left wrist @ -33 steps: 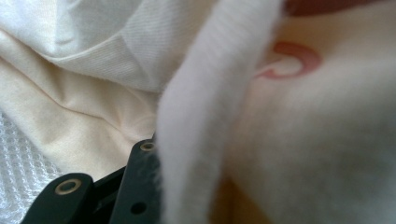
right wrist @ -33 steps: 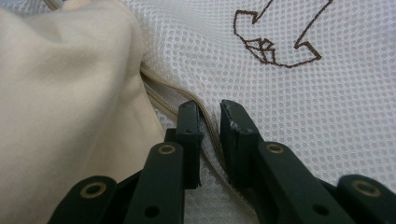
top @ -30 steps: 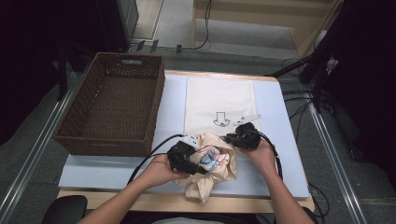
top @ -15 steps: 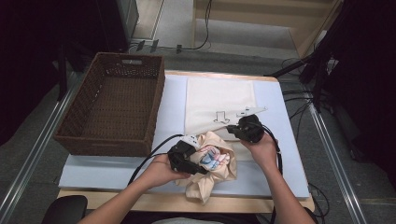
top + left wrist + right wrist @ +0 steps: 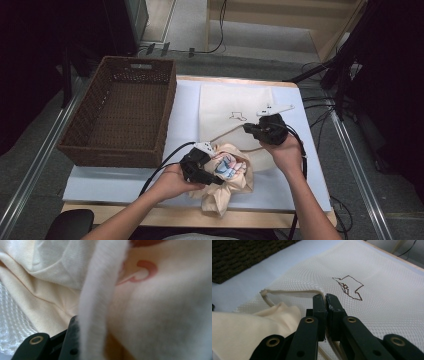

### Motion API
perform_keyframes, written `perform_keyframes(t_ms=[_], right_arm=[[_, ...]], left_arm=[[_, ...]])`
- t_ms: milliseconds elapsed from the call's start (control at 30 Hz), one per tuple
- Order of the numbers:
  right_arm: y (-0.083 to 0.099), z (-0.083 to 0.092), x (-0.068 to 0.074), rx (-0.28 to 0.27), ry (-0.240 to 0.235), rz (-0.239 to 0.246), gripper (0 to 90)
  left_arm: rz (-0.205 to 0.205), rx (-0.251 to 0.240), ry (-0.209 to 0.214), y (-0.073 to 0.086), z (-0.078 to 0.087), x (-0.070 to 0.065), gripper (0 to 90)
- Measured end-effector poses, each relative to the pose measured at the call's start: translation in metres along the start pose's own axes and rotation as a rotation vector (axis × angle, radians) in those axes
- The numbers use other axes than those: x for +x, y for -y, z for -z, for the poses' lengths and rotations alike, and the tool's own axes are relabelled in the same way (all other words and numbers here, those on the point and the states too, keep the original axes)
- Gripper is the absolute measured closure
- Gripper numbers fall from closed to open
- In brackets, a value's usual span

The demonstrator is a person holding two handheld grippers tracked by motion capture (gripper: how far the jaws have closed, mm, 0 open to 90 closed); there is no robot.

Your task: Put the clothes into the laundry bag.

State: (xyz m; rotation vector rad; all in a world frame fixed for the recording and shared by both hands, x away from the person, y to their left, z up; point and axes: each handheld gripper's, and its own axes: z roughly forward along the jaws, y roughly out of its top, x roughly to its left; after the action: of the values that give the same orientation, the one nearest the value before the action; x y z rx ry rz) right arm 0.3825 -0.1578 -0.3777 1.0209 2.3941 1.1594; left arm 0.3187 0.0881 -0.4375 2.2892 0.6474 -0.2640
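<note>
Right gripper [image 5: 252,129], jaws pinching the mesh bag [image 5: 387,302] rim, has risen.

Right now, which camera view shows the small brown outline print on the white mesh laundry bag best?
The right gripper view: the brown outline print sits large and sharp on the white mesh laundry bag, just beyond the fingers. The high view shows it tiny. The left gripper view shows cream cloth.

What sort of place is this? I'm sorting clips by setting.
Probably a lab or recording room, not a home: the table stands on grey carpet between metal rails, cables run over the floor, and a dark stand sits beside it.
</note>
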Motion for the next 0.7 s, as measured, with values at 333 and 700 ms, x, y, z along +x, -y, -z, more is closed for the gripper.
perform_keyframes(t_ms=[333,700], right_arm=[[-0.007,0.004,0.005,-0.027,-0.011,0.003,88.6],[-0.006,0.004,0.007,-0.019,-0.019,-0.002,88.6]], left_arm=[[0.022,0.004,-0.002,-0.006,0.003,-0.002,63.0],[0.034,-0.120,-0.058,-0.036,0.037,-0.003,64.6]])
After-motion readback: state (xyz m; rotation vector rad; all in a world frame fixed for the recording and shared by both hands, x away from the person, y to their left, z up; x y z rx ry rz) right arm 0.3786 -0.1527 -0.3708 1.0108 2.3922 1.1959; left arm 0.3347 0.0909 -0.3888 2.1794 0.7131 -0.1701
